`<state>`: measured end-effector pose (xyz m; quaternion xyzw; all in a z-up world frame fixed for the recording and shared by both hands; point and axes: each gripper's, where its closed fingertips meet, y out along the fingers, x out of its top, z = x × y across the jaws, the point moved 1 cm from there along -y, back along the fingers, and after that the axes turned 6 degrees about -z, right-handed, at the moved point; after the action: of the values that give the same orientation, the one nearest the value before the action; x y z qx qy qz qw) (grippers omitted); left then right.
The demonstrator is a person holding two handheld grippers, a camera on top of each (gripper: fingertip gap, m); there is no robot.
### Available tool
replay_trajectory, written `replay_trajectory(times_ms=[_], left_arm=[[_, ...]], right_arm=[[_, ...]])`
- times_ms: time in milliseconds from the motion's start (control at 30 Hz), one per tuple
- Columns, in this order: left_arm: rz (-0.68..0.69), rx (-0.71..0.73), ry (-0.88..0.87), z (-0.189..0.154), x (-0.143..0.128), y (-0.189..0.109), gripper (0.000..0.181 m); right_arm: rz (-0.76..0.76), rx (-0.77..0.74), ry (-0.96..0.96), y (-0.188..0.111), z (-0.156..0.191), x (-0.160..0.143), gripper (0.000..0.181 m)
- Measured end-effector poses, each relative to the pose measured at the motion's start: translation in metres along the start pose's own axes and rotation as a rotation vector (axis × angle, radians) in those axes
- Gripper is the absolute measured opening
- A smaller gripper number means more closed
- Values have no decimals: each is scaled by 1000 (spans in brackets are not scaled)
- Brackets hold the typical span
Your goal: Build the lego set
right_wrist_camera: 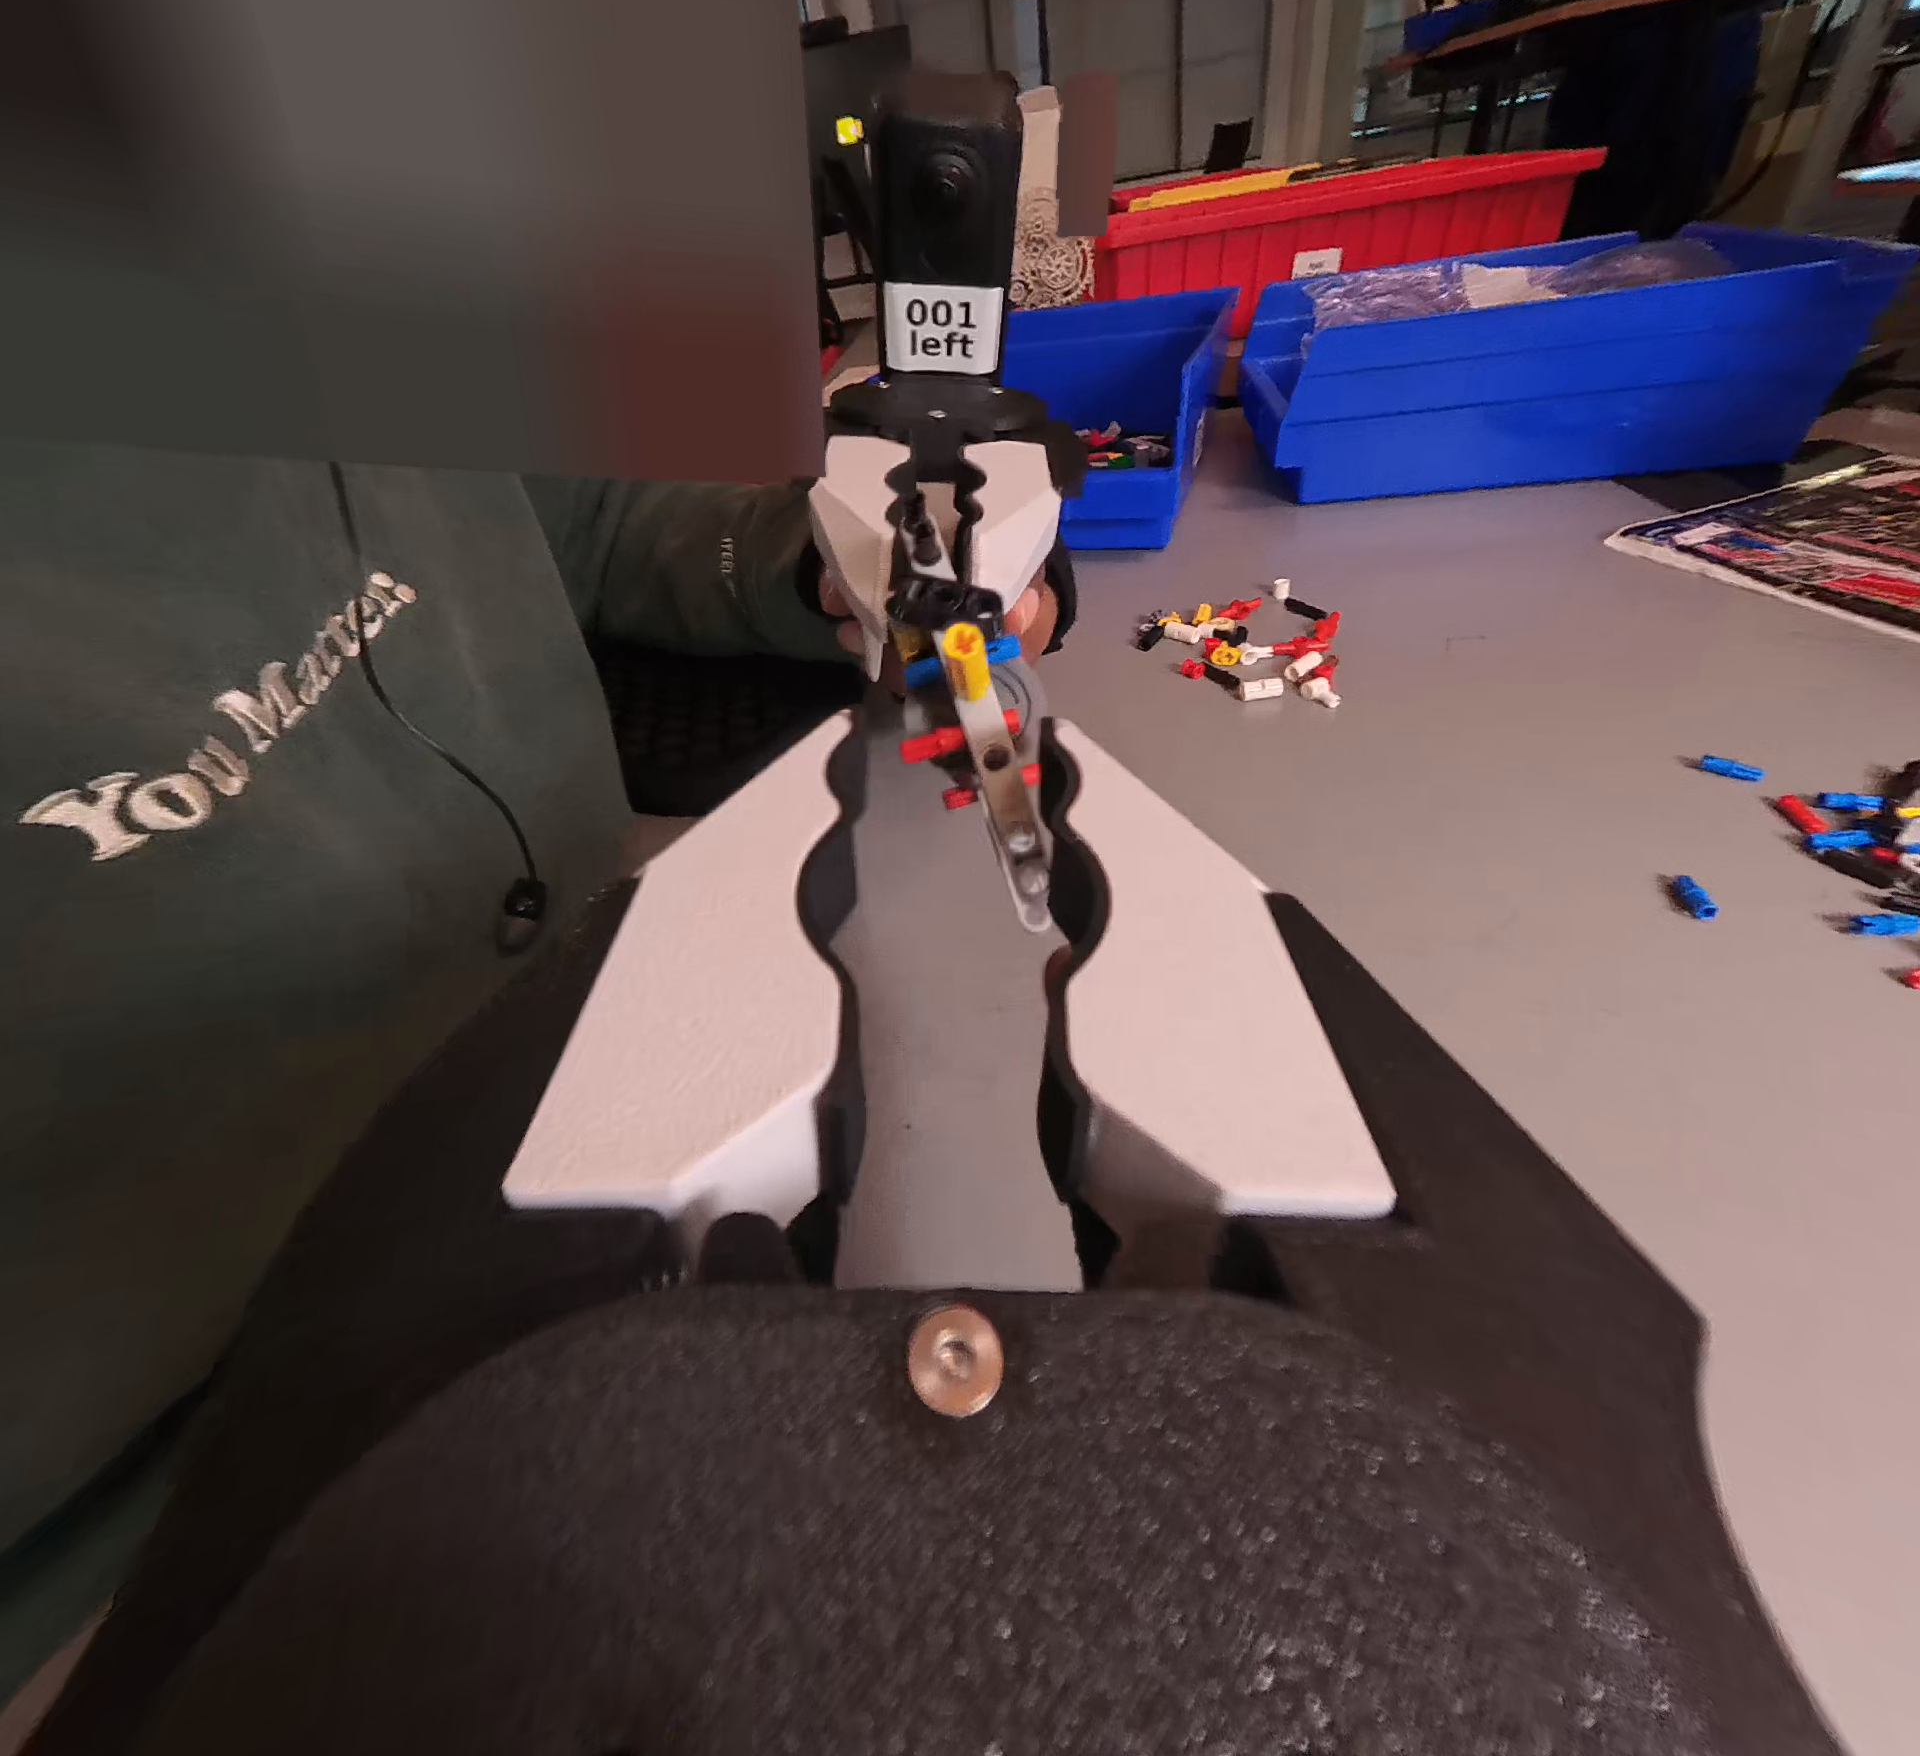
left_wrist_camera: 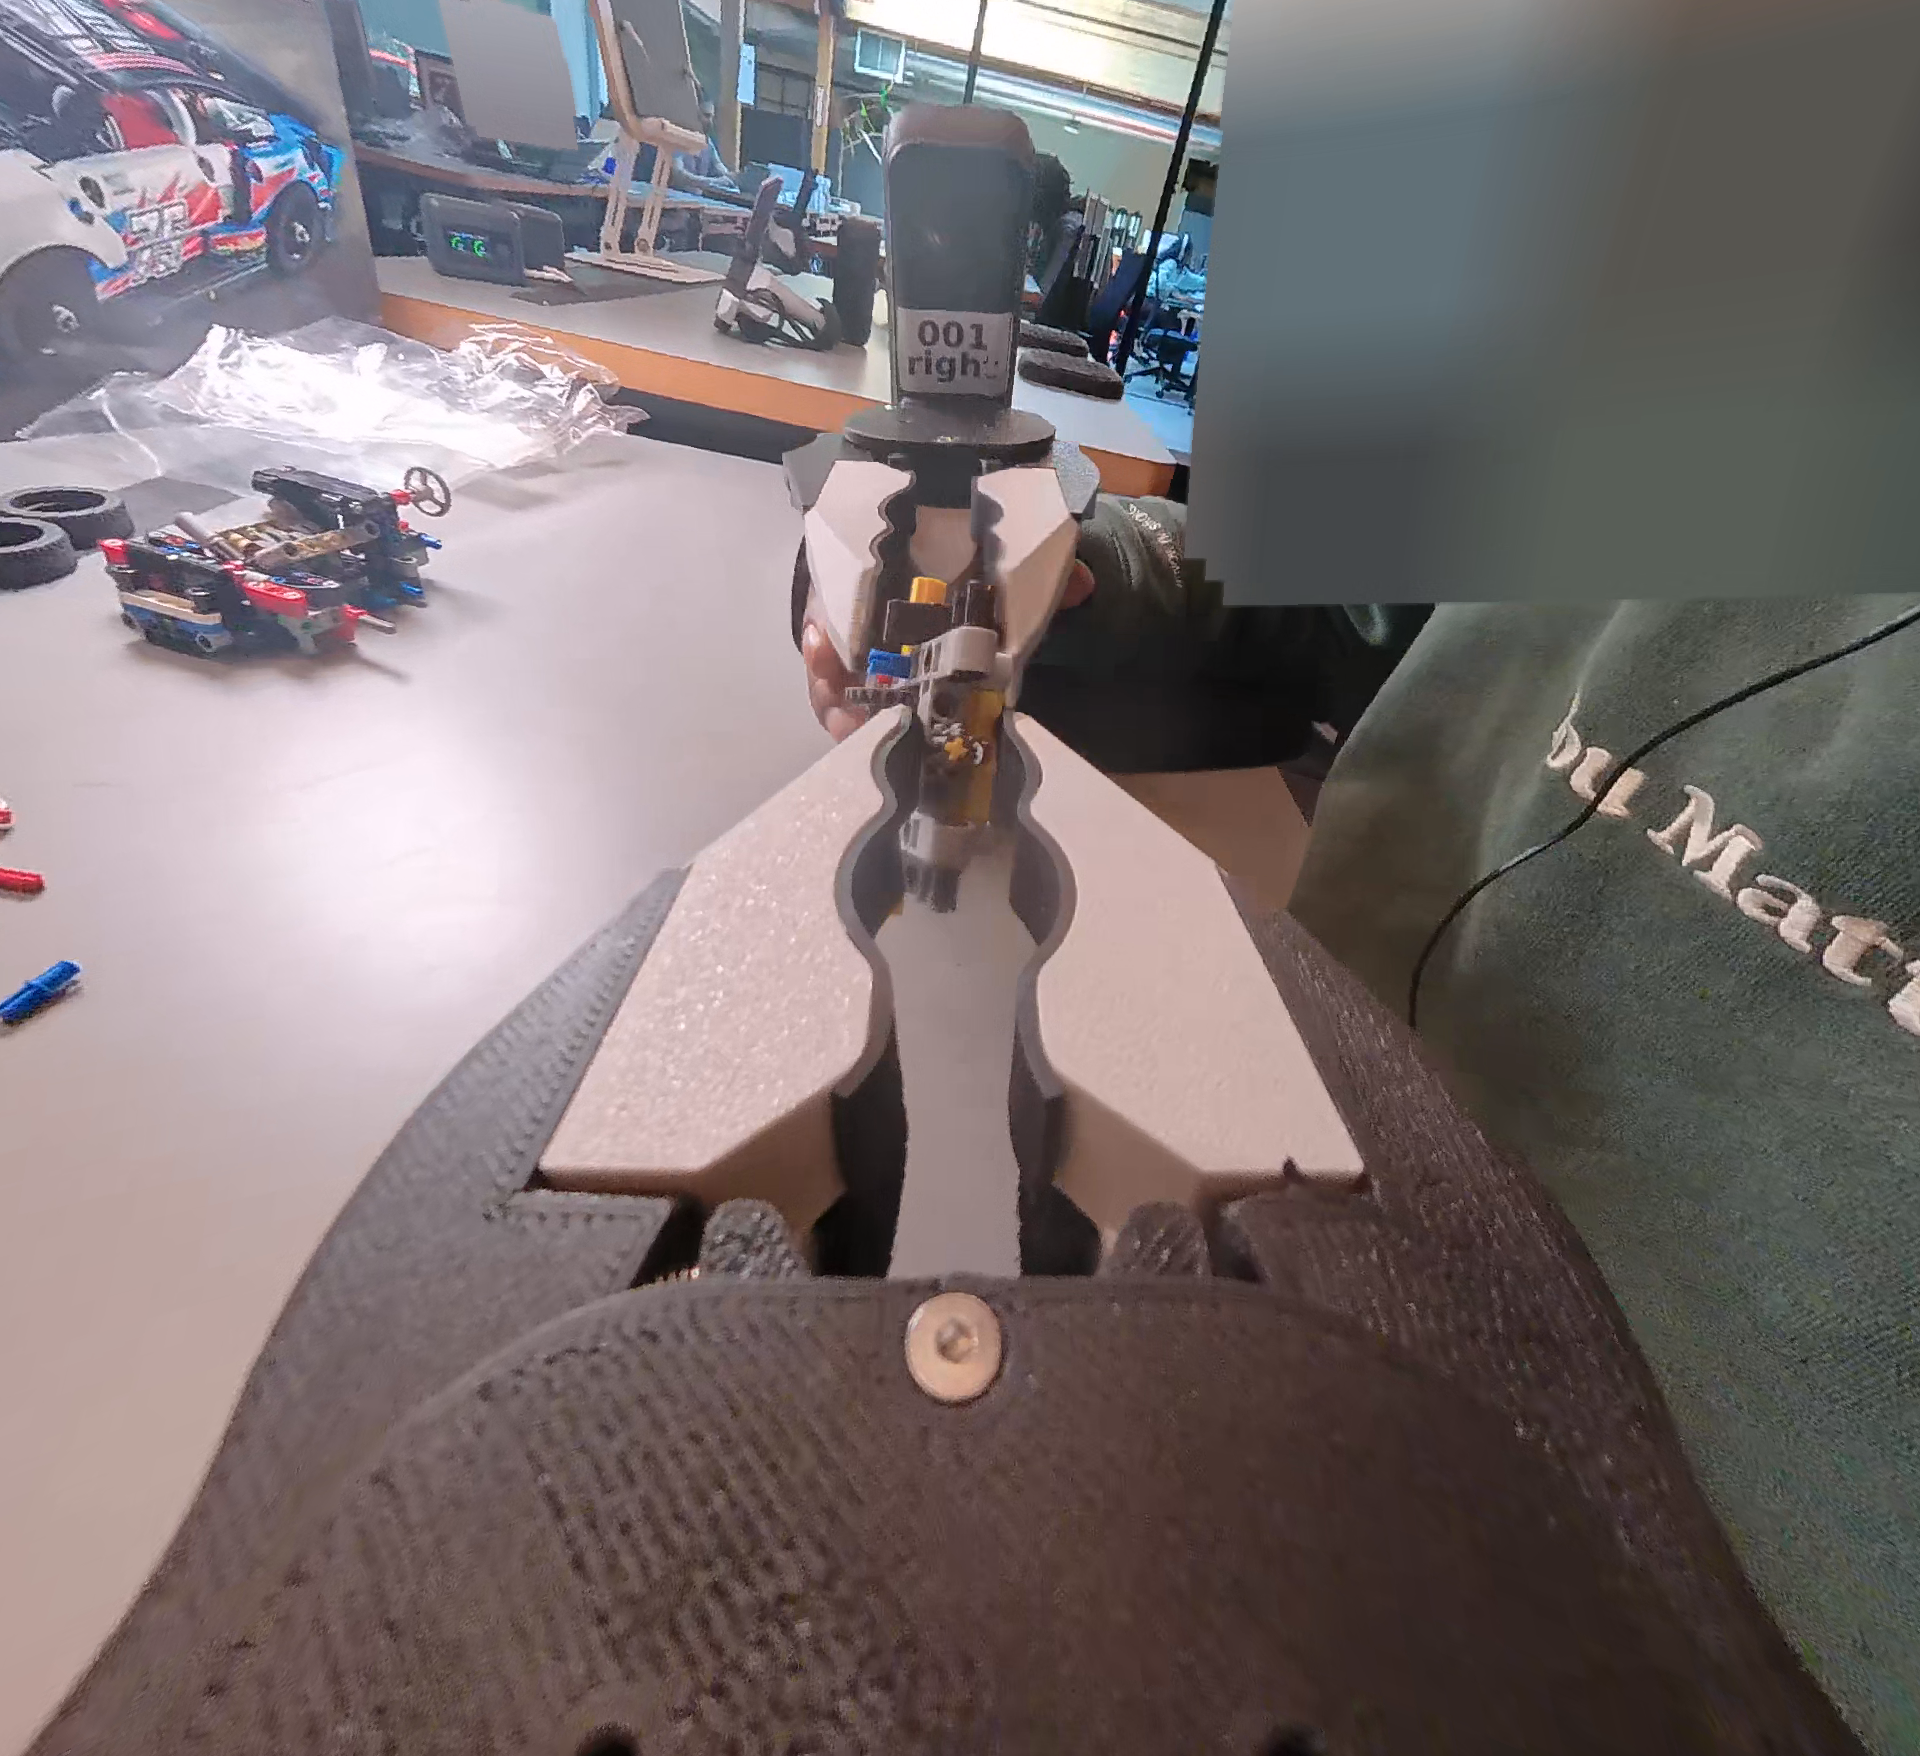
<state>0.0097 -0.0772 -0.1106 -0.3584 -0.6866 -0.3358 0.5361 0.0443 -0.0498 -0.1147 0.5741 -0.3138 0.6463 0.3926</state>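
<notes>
Seen from the left wrist view, the half-built car chassis [left_wrist_camera: 270, 563] is sitting on the grey table [left_wrist_camera: 416, 823] well to the left of the small lego assembly [left_wrist_camera: 940, 730], with two black tyres [left_wrist_camera: 47, 532] lying beyond it and a crumpled clear bag [left_wrist_camera: 343, 387] spreading behind. The left gripper [left_wrist_camera: 951, 761] is closing nearly shut around one end of that assembly, above the table. The right gripper [right_wrist_camera: 961, 750] is facing it head-on, narrowly parted, pinching the grey beam [right_wrist_camera: 1003, 802] at the other end. Right of the assembly, loose pieces [right_wrist_camera: 1247, 641] are lying scattered, blue bins [right_wrist_camera: 1538, 366] are standing behind them
</notes>
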Motion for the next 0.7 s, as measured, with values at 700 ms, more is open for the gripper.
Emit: replay_trajectory(times_ms=[700], left_arm=[[57, -2, 22, -5, -9, 2, 12]], right_arm=[[109, 23, 10, 3, 2, -19, 23]])
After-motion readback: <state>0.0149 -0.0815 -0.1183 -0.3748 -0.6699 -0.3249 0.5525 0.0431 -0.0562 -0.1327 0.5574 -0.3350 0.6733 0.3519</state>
